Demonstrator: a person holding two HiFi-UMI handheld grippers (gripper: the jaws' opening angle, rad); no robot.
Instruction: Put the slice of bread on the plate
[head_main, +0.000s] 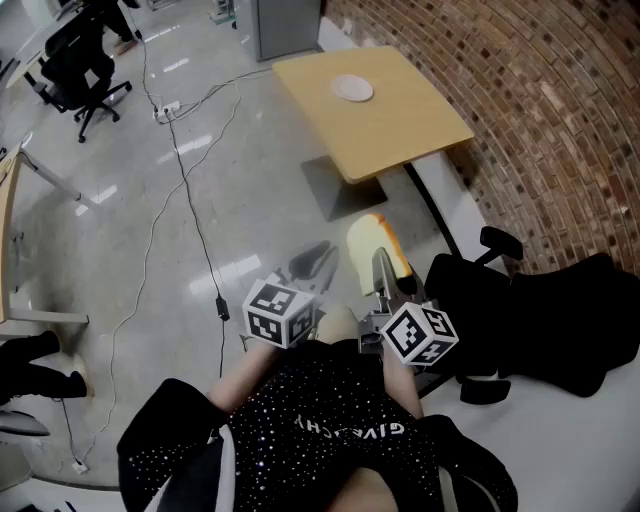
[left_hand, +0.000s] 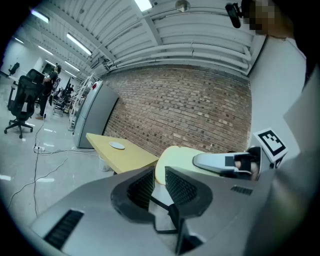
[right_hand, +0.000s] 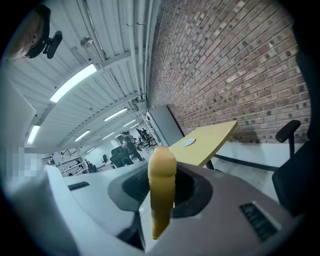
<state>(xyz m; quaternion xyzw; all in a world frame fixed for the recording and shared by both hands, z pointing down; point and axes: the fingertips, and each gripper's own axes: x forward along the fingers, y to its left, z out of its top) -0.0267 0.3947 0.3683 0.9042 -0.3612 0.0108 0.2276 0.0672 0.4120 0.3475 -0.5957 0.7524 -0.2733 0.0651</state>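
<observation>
Pale wooden surface (head_main: 400, 120) stands against the brick wall (head_main: 540, 110). Black office chair (head_main: 75, 65) at far left, well apart. Cables (head_main: 190, 200) trail across glossy floor (head_main: 240, 190). Second black chair (head_main: 540, 320) near the wall.

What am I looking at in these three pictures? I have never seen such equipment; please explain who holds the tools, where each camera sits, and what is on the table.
No robot here: a person holds a two-jaw gripper in each hand. The head view comes from a camera on the person's head, looking down; the other two cameras ride on the grippers and look along their jaws. The right gripper is closed on the slice of bread. The left gripper has its jaws slightly apart with nothing between them. Ahead stands a light table with a white plate on it. A black office chair is at the right.
</observation>
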